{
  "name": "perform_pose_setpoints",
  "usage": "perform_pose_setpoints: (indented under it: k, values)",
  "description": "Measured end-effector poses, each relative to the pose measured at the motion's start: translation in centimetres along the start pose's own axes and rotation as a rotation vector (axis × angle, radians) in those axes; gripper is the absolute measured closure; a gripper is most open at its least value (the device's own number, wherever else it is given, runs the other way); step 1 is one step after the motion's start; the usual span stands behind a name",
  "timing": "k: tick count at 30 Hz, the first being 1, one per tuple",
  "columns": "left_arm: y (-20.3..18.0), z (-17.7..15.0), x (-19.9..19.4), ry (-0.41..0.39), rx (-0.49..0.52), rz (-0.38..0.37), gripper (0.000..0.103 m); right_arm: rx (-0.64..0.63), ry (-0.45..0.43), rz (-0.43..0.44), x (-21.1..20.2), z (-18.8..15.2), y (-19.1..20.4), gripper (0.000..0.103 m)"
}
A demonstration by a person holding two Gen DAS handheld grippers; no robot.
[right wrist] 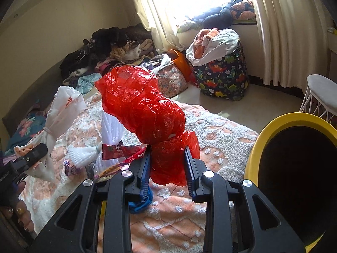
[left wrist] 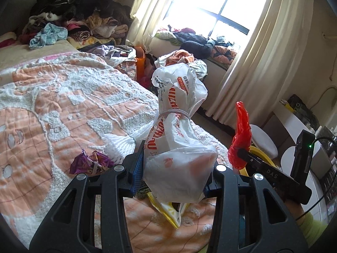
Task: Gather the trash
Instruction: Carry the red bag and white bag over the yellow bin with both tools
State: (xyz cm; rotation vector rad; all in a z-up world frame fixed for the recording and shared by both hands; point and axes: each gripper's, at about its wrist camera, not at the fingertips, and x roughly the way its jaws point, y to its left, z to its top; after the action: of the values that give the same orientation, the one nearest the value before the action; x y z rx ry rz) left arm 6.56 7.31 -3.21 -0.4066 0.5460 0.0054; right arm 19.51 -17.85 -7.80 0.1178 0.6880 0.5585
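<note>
My left claw (left wrist: 174,168) pinches a tied white plastic bag (left wrist: 179,130), lifted above the bed's blanket (left wrist: 63,97); my right claw (right wrist: 168,168) pinches a crumpled red plastic bag (right wrist: 143,105) beside the yellow-rimmed bin (right wrist: 259,147); wrappers (right wrist: 120,150) lie below.

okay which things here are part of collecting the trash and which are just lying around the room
Part of the job:
- white plastic bag, gripped in the left tongs
- red plastic bag, gripped in the right tongs
- yellow bin
- purple wrapper and red wrapper on the bed

Just lying about:
- clothes pile
- dinosaur hamper
- white stool
</note>
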Motion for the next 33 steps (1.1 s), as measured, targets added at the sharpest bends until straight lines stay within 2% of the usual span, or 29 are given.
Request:
perform_pose_setpoints:
  k: [6, 21, 33]
  values:
    - [-2.2, -0.2, 0.5, 0.011, 0.033, -0.034, 0.068, 0.025, -0.031, -0.010, -2.2, 0.2, -0.7, 0.075]
    - [-8.1, -1.5, 1.9, 0.049, 0.145, -0.118, 0.068, 0.134, -0.087, -0.062, -7.0, -0.6, -5.5, 0.075]
    - [-11.4, -2.5, 3.1, 0.086, 0.210, -0.159, 0.068, 0.199, -0.116, -0.098, -8.8, -0.6, -8.5, 0.075]
